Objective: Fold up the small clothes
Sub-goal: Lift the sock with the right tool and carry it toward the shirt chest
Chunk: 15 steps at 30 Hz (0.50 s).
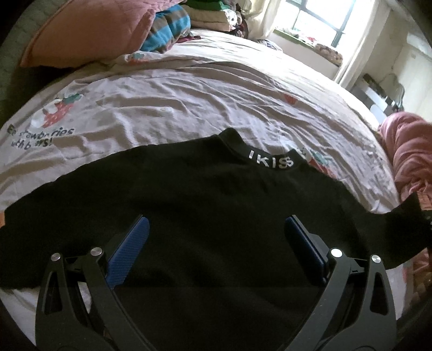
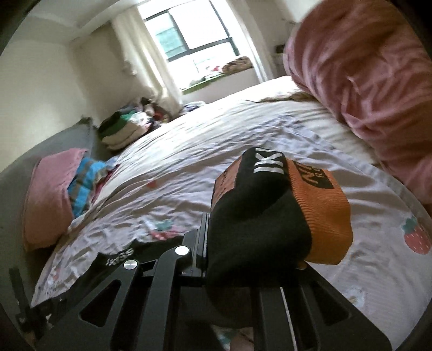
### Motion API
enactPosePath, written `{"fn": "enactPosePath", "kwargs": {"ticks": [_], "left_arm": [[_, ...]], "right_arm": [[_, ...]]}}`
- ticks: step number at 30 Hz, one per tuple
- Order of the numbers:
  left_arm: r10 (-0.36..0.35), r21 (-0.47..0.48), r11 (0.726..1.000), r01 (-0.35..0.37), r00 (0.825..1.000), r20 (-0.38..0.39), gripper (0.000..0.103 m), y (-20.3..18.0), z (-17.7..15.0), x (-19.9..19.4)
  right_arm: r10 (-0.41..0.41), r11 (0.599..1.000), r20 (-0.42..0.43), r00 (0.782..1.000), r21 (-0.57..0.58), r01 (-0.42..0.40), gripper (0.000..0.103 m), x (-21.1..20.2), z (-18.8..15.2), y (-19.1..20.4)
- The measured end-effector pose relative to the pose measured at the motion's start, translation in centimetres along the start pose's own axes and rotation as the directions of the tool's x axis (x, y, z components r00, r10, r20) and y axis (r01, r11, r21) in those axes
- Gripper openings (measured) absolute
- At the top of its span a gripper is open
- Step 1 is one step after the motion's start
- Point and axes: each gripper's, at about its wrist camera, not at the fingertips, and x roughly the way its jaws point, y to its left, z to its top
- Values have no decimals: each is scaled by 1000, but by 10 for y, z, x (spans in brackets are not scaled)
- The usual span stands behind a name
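A black sweater [image 1: 216, 202] lies spread flat on the strawberry-print bed sheet [image 1: 189, 94], its collar [image 1: 270, 159] lettered "IKISS" pointing away from me. My left gripper [image 1: 216, 220] hovers open over the sweater's body, blue pads wide apart, nothing between them. One sleeve [image 1: 399, 226] stretches off to the right and rises. In the right wrist view my right gripper [image 2: 243, 229] is shut on that sleeve [image 2: 256, 210], whose black cloth and orange cuff [image 2: 321, 216] drape over the fingers and hide the tips. The collar [image 2: 118, 259] shows low at the left.
A pink pillow [image 1: 89, 32] and a blue striped blanket [image 1: 167, 27] lie at the bed's far left, with a pile of folded clothes [image 1: 210, 16] behind. A bunched pink quilt [image 1: 410, 151] lies along the right edge. Bare sheet stretches beyond the collar toward the window.
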Motion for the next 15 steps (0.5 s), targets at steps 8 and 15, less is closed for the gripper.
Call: {"fn": "enactPosePath", "kwargs": {"ticks": [8, 15], "left_arm": [[-85, -59, 995, 85, 996, 0, 94, 18, 2, -8], [-173, -122, 978, 172, 985, 3, 94, 34, 4, -9]], "right_arm": [[77, 986, -31, 997, -147, -81, 8, 6, -9, 69], [106, 957, -86, 991, -261, -125, 8, 20, -32, 120]]}}
